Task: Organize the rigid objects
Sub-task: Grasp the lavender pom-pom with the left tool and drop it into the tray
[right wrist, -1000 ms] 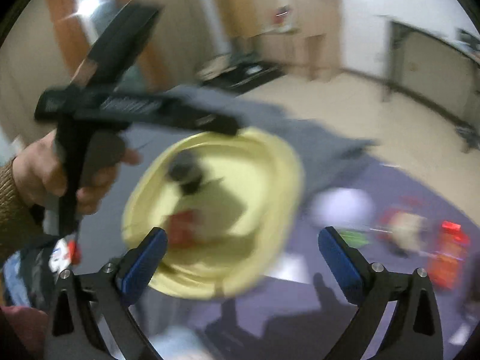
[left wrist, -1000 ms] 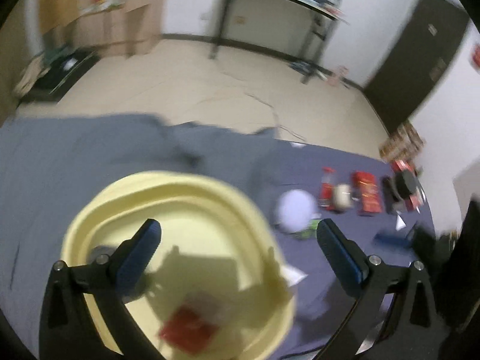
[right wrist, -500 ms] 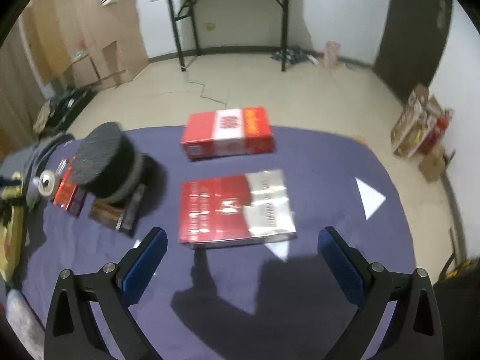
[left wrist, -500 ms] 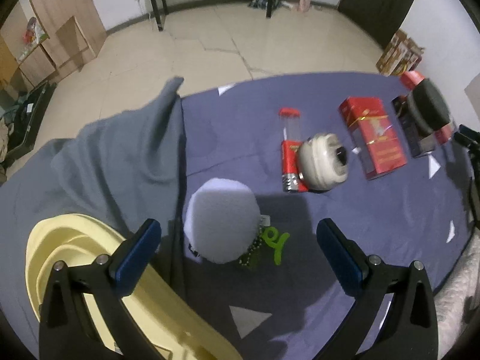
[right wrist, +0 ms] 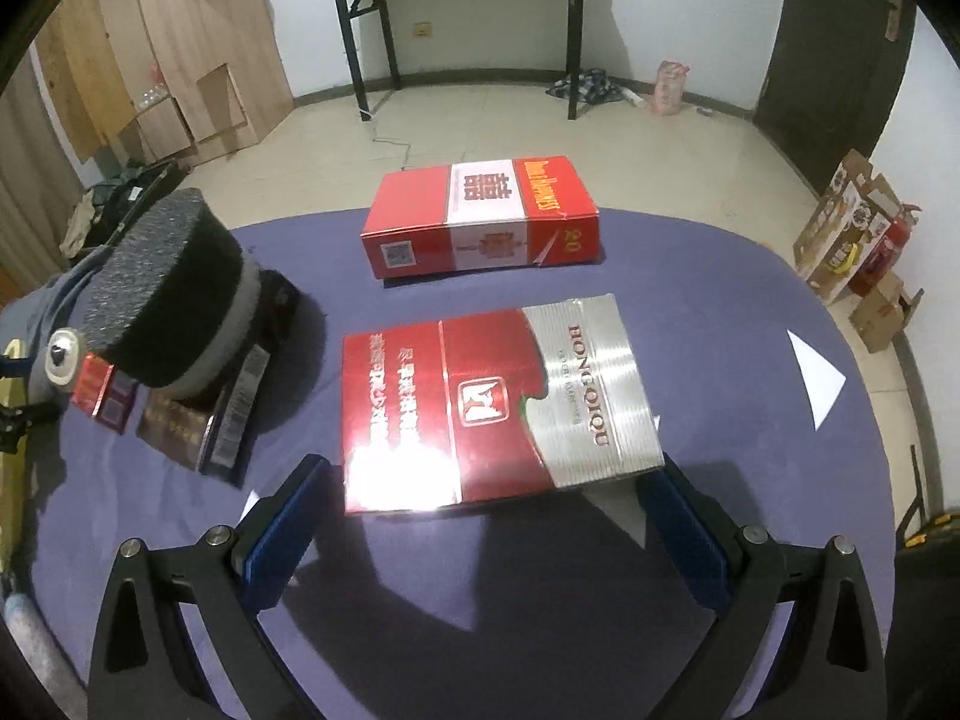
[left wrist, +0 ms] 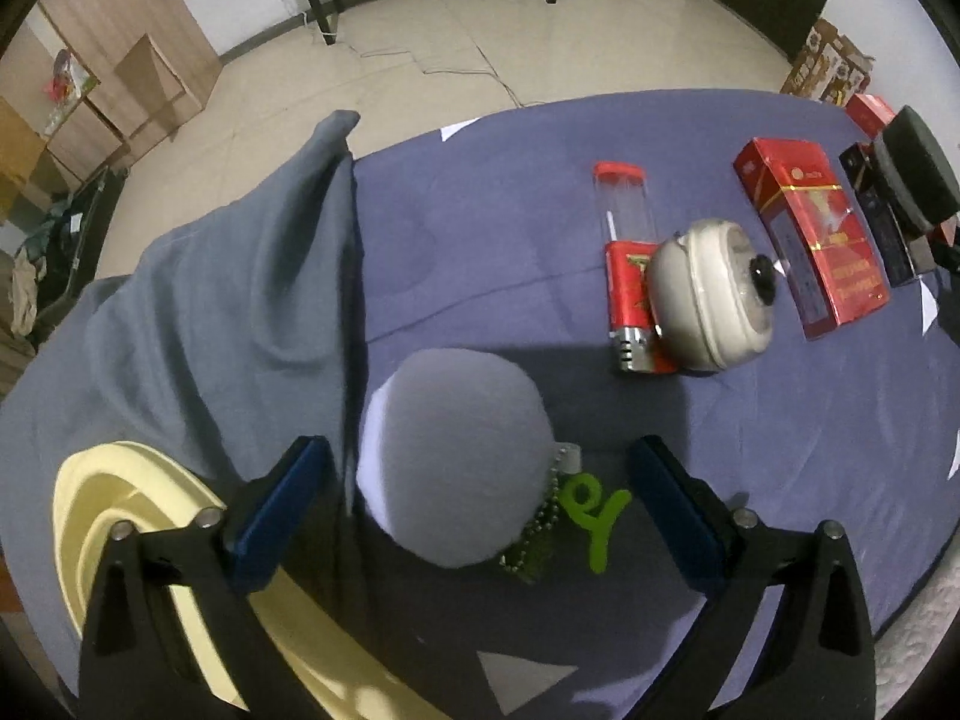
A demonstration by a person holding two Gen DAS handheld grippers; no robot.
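Observation:
My left gripper (left wrist: pixel 474 513) is open, with a grey round pouf (left wrist: pixel 453 459) between its fingers; a bead chain and a green charm (left wrist: pixel 591 510) lie beside it. A yellow basin (left wrist: pixel 120 546) sits at the lower left. A red lighter (left wrist: pixel 627 276), a cream round device (left wrist: pixel 711 294) and a red carton (left wrist: pixel 810 228) lie further right. My right gripper (right wrist: pixel 483 525) is open just in front of a red and silver carton (right wrist: pixel 498 402). A second red carton (right wrist: pixel 480 216) lies behind it. A black round sponge (right wrist: pixel 165 288) rests on dark flat boxes (right wrist: pixel 198 420).
A purple cloth (left wrist: pixel 690 450) covers the table, with a grey blanket (left wrist: pixel 210 312) bunched at the left. The table edge curves round the far side (right wrist: pixel 720 234). Beyond it lie bare floor, a black desk (right wrist: pixel 456 18) and cardboard boxes (right wrist: pixel 852 240).
Both grippers swung away from the yellow basin. The left one now sits lower around the grey pouf; the right one has closed in on the red and silver carton.

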